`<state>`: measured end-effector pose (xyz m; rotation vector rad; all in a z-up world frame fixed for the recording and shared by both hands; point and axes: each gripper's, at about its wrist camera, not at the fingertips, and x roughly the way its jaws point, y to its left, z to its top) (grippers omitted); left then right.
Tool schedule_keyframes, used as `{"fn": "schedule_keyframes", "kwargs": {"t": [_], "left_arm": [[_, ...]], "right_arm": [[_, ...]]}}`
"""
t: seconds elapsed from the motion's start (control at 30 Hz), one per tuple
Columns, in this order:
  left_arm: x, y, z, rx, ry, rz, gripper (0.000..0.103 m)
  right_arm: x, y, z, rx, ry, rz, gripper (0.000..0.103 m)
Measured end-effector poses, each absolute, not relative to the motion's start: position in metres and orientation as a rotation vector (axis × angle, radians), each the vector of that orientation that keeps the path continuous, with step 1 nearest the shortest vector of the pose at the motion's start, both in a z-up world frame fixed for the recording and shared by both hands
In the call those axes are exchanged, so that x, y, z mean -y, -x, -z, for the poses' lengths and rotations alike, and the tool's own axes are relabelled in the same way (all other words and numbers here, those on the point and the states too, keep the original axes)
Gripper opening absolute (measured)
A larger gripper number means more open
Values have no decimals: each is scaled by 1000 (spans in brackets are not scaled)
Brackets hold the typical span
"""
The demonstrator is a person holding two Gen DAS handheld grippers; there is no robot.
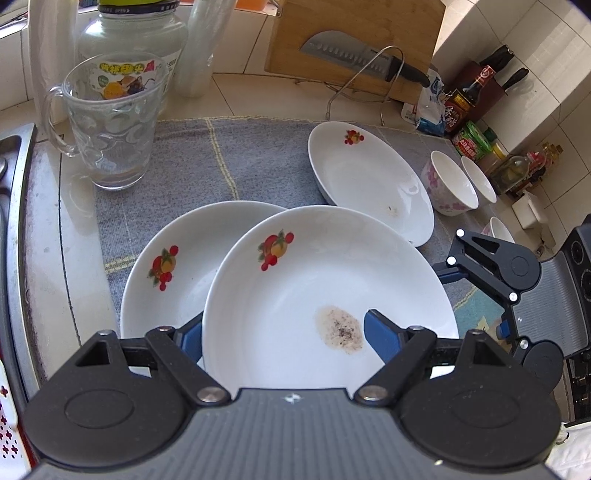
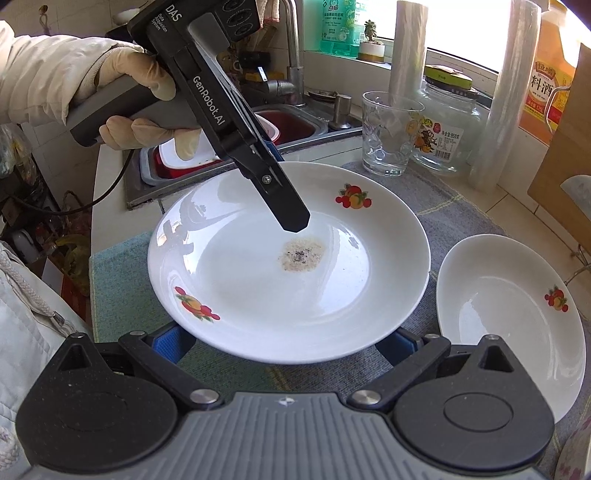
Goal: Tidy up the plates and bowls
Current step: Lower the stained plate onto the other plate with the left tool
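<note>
A white plate with fruit prints and a brown stain [image 1: 325, 295] [image 2: 288, 258] sits tilted on top of a second matching plate [image 1: 166, 266]. My left gripper [image 1: 284, 334] straddles the stained plate's near rim, one blue pad under it and one over it, gripping the rim. In the right wrist view its upper finger [image 2: 288, 214] reaches over the plate's centre. My right gripper [image 2: 284, 343] is open, its pads low beside the same plate's near rim. A third plate [image 1: 369, 181] [image 2: 509, 314] lies apart on the grey cloth [image 1: 229, 162].
Three small floral bowls [image 1: 448, 184] stand right of the third plate. A glass mug [image 1: 110, 122], a jar [image 1: 133, 33], a knife on a cutting board [image 1: 354, 55] and sauce bottles [image 1: 465, 99] ring the cloth. The sink [image 2: 295, 125] lies left.
</note>
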<state>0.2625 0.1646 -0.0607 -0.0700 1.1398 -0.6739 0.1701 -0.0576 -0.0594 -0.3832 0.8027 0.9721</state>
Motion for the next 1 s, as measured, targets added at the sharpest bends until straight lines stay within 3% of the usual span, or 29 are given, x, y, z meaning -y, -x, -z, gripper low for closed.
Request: {"fn": "schedule_keyframes", "kwargs": {"t": [1.0], "left_arm": [[-166,-269,77,-1192,-79,634,85]], "right_arm": [[52,-182,57,-809,332,-999,103]]}}
